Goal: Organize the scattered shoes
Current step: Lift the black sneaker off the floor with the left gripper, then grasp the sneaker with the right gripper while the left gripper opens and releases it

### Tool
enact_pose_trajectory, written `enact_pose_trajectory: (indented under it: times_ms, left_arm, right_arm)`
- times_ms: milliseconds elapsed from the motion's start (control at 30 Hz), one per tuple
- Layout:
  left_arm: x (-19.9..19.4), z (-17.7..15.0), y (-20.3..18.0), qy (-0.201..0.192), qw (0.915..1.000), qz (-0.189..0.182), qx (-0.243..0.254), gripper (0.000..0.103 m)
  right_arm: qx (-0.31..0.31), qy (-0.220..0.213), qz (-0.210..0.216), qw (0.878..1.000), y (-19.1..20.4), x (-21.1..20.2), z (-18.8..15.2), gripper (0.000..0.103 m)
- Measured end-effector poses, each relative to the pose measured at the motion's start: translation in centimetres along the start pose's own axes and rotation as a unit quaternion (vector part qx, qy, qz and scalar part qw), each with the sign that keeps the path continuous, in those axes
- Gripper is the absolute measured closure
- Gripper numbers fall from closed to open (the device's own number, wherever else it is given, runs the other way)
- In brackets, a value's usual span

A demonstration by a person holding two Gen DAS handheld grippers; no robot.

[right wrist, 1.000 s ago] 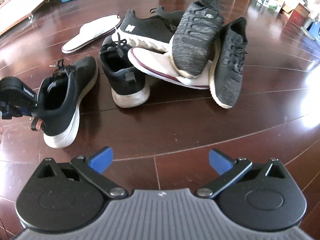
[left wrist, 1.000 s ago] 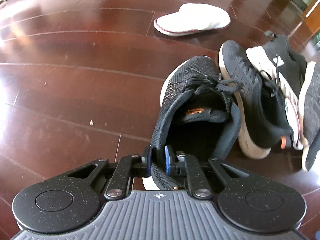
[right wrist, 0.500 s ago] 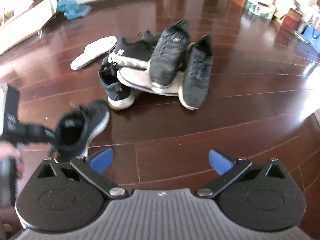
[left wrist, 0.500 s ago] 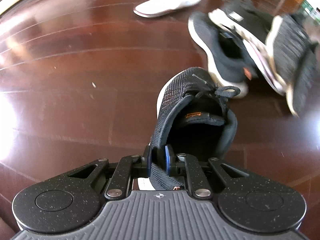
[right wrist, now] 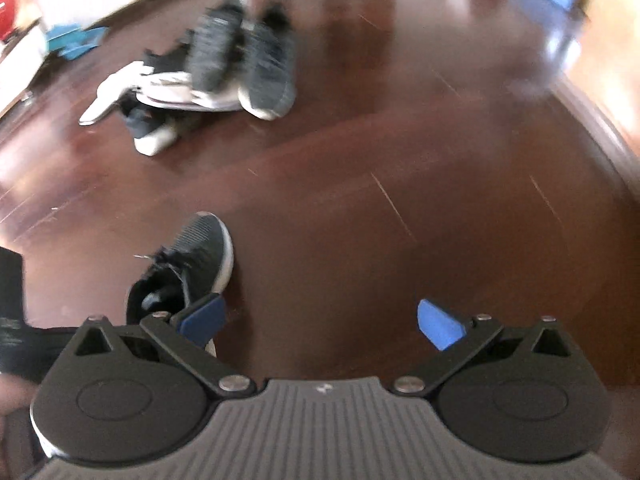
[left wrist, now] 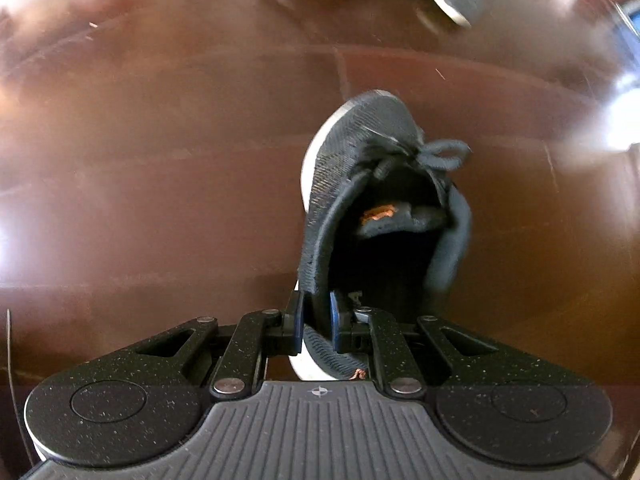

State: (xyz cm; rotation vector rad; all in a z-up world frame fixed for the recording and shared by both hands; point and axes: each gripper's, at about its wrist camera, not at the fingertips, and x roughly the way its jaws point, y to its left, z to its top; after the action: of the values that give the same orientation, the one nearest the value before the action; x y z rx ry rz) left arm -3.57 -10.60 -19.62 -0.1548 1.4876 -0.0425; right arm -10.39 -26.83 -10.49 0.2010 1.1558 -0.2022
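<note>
The dark wooden floor fills both views. A blurred pile of shoes lies at upper left of the right wrist frame. Lower left there, a black sneaker sits well apart from the pile, its heel collar clamped by the left gripper. The right gripper stands spread, empty.

One black knit sneaker with a white sole lies apart. The blurred heap shows roughly four dark sneakers and two white slippers; an exact count cannot be told.
</note>
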Motion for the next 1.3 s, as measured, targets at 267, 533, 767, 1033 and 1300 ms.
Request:
enact_pose_trajectory:
  times_ms: [267, 533, 767, 1033, 1300]
  left_arm:
    - [1.9, -3.0, -6.6, 0.020, 0.9981, -0.022, 0.053, 0.086]
    - [2.9, -4.9, -10.7, 0.028, 0.9947, -0.037, 0.091, 0.086]
    - [2.9, -6.3, -12.1, 0.037, 0.9924, -0.045, 0.108, 0.086]
    - [3.5, -6.7, -11.7, 0.038, 0.9891, -0.045, 0.135, 0.086]
    - [3.9, -5.2, -8.8, 0.034, 0.9881, -0.033, 0.146, 0.085]
  right_arm:
    - [0.107, 0.028, 0.009, 0.994, -5.0, 2.9, -4.3, 0.004]
    - [0.150, 0.022, 0.011, 0.988, -6.4, 2.7, -3.0, 0.004]
    - [0.177, 0.017, 0.004, 0.984, -8.0, 2.5, -3.9, 0.004]
    - [0.209, 0.023, -0.009, 0.978, -9.5, 2.5, -5.1, 0.005]
    - [0.243, 0.035, 0.007, 0.969, -10.1, 3.3, -5.9, 0.008]
